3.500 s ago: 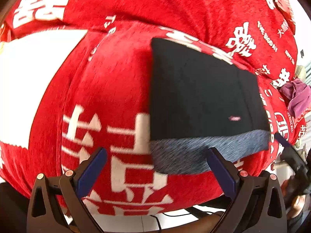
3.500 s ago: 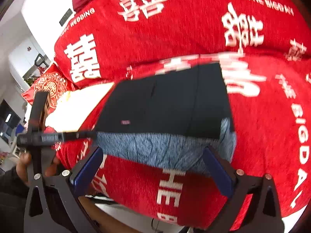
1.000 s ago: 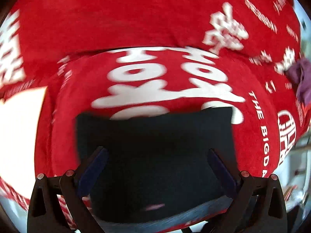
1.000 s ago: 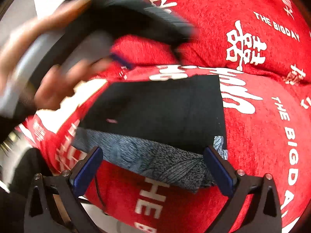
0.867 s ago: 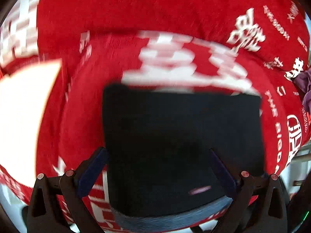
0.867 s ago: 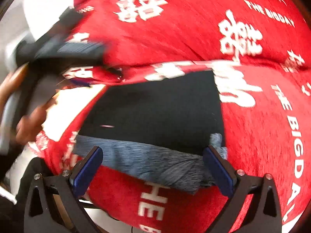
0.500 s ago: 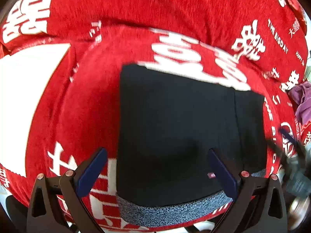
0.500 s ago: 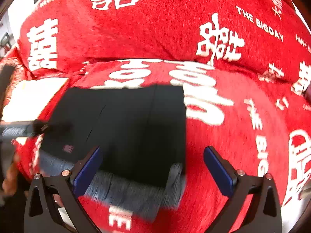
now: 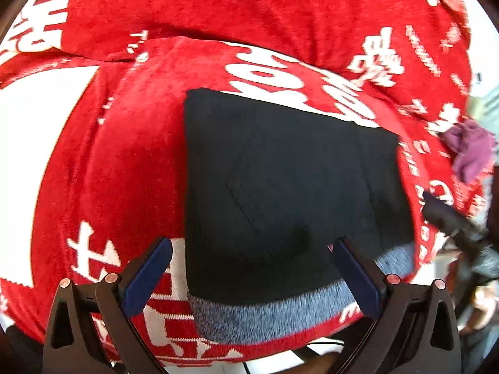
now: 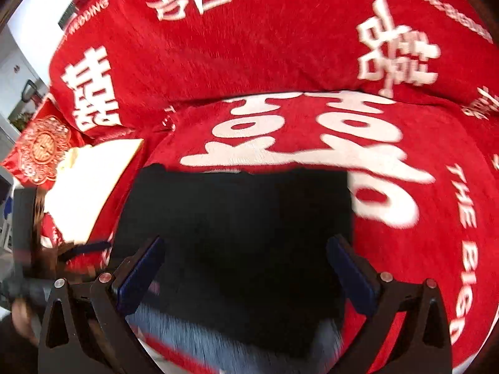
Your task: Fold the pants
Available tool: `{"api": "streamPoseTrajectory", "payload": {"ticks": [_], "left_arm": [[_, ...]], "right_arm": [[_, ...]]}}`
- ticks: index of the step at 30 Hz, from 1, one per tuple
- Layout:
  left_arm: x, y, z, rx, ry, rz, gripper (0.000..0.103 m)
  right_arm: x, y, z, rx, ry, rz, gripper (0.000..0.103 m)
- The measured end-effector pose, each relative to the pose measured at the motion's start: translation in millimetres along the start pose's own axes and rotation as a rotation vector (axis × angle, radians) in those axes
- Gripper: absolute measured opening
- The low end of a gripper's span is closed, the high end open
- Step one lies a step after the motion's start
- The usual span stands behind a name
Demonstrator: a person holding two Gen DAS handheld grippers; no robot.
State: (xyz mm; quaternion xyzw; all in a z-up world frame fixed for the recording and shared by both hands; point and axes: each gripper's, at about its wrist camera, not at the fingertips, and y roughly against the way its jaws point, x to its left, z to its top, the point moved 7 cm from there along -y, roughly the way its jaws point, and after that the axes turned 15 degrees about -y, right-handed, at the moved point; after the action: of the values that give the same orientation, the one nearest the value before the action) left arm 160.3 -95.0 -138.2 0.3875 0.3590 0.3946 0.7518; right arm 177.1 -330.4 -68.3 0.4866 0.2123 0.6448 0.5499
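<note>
The black pants (image 9: 280, 187) lie folded into a flat rectangle on the red sofa seat, with a grey heathered waistband (image 9: 280, 311) along the near edge. The pants also show in the right wrist view (image 10: 237, 243). My left gripper (image 9: 252, 268) is open and empty, hovering over the near edge of the pants with its blue fingers apart. My right gripper (image 10: 246, 265) is open and empty, low over the pants. The right gripper's body shows at the right edge of the left wrist view (image 9: 449, 221).
The sofa has a red cover (image 9: 131, 162) with large white characters, and a back cushion (image 10: 249, 37) behind the seat. A white patch (image 9: 31, 155) lies left of the pants. A purple cloth (image 9: 467, 149) sits at the right. A red embroidered cushion (image 10: 40, 149) is at far left.
Both grippers stayed open while swinging around over the pants. The right gripper has moved closer and lower over the pants. The folded pants have kept their place.
</note>
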Motion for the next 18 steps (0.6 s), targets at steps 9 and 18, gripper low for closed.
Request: {"api": "streamPoseTrajectory", "payload": {"ticks": [9,18], "left_arm": [[30,-15,-5,-0.005,0.068,-0.155,0.103],[8,-47,4,0.012,0.004,-0.17,0.103]], "right_arm": [[-98,10,-48,0.057,-0.244,0.023,0.103],[-61,-34,-49,0.095,-0.172,0.152,0.103]]}}
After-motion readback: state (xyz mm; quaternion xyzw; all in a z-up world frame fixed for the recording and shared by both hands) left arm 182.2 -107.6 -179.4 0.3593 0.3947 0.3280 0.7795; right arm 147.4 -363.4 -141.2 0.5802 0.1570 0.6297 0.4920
